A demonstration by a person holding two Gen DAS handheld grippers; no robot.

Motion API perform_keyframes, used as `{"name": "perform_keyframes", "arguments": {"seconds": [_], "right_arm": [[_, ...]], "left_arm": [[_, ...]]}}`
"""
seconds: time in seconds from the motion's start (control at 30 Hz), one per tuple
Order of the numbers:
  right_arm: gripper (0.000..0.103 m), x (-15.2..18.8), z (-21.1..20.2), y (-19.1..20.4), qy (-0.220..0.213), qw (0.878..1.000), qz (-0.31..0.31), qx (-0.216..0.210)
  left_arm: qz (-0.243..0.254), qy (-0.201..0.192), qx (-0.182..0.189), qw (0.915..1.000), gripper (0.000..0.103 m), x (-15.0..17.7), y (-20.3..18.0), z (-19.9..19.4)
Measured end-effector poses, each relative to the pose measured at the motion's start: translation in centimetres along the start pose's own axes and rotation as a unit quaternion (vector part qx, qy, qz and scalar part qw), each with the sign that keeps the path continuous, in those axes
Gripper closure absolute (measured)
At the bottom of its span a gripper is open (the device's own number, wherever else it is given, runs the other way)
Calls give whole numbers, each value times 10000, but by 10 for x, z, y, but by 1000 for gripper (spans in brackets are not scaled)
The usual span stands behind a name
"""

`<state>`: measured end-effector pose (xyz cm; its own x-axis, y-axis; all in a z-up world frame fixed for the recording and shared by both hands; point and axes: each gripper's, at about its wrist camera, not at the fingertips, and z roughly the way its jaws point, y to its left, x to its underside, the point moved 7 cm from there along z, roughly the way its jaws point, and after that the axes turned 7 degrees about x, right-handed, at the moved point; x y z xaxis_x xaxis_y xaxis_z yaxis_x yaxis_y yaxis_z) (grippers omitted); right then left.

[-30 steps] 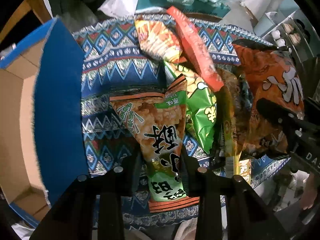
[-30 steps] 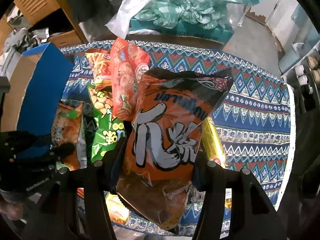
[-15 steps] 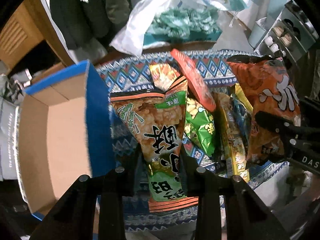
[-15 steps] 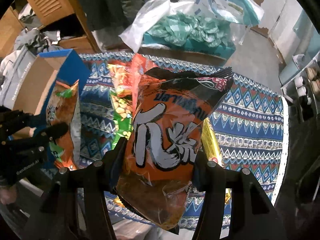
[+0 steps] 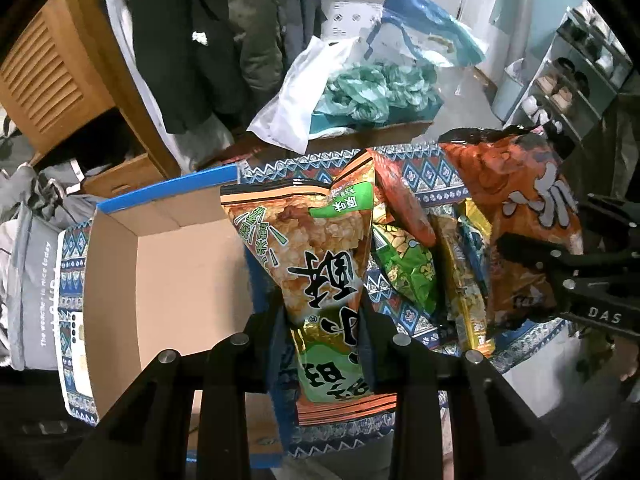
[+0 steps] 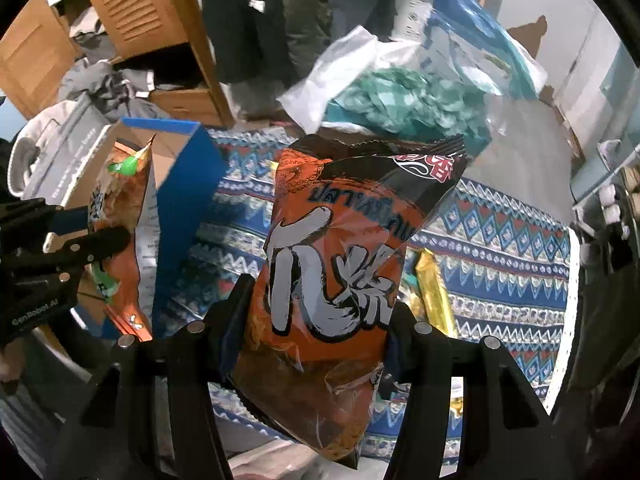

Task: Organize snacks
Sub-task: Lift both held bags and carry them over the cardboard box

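Both grippers point steeply down over the patterned tablecloth (image 6: 500, 240): the left gripper (image 5: 324, 332) is clamped on a rice cracker bag (image 5: 316, 248), the right gripper (image 6: 320, 320) on an orange snack bag (image 6: 340, 248). The cracker bag hangs beside the blue wall of the open cardboard box (image 5: 168, 272), whose floor lies bare. More snack packets (image 5: 408, 264) crowd the cloth between the two held bags.

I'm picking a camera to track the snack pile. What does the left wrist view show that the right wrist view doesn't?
Left only: the green peanut bag and red packet on the cloth.
Right only: the rice-cracker bag's silver back.
Both: each gripper shut on its bag, the rice-cracker bag and orange fish-snack bag, plus the cardboard box.
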<state>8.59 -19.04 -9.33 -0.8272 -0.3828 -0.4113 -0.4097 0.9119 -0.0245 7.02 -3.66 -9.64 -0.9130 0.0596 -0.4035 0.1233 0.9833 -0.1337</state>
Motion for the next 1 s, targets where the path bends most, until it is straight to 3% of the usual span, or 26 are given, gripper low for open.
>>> {"name": "perform_keyframes", "arguments": {"seconds": [0.53,1.0], "right_arm": [[47,-40,-3,77,-119,9983,-408,-404],[47,-68,15,173,81,9928,-897,-783]], "left_arm": [[-354,-328,-233,9986,71,10,65,-32],[-933,-429,-399,9939,71,37,134,-44]]}}
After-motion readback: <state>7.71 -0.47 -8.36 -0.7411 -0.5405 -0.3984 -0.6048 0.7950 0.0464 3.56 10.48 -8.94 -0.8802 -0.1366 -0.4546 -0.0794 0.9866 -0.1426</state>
